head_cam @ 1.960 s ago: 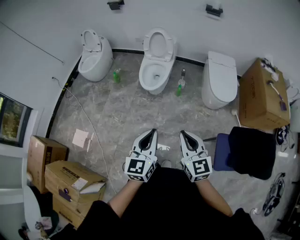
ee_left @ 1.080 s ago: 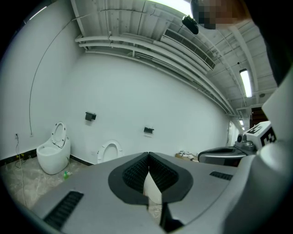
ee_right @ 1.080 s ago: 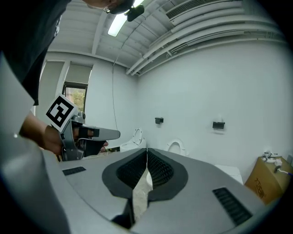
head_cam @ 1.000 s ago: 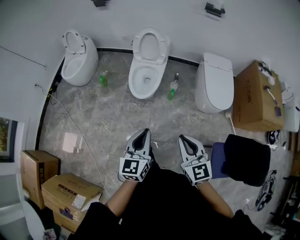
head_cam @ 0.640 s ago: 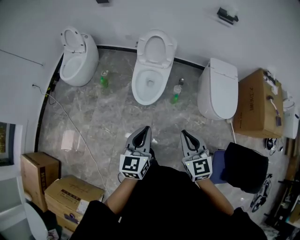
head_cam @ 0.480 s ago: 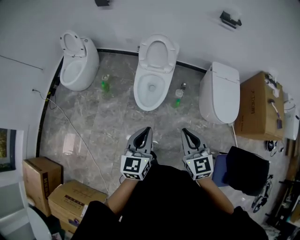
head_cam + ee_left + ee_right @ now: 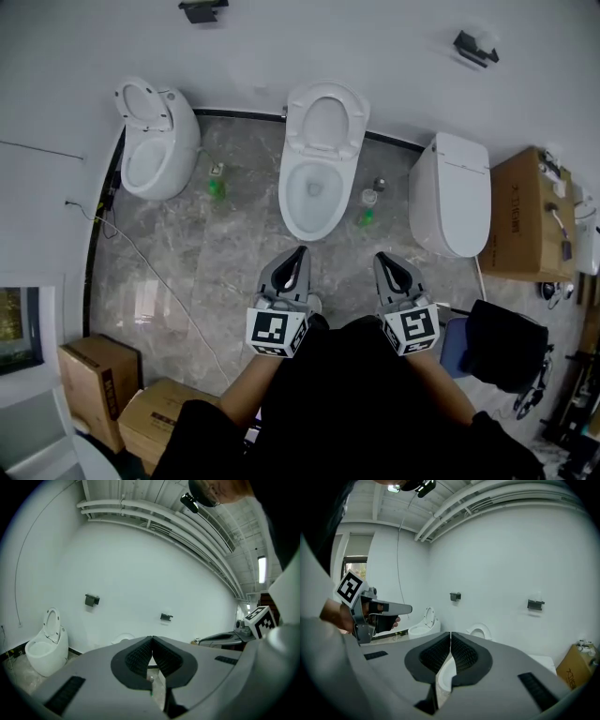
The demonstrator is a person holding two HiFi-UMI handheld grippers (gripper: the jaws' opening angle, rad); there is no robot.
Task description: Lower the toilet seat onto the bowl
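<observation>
Toilet (image 7: 319, 161) is gleaming white, floor (image 7: 234, 253) is showing grey veined marble, bottle (image 7: 217, 188) is glowing green, box (image 7: 530, 216) is showing brown.

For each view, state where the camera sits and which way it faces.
Head view: on the person's head, looking steeply down at the middle toilet; shows forearms, left tool, right tool.
Left gripper view: on the left tool, facing wall and left toilet; shows its shut jaws, the right tool.
Right gripper view: on the right tool, facing the middle toilet's raised seat; shows its shut jaws, the left tool.
Shared: both gripper views show the left toilet.
</observation>
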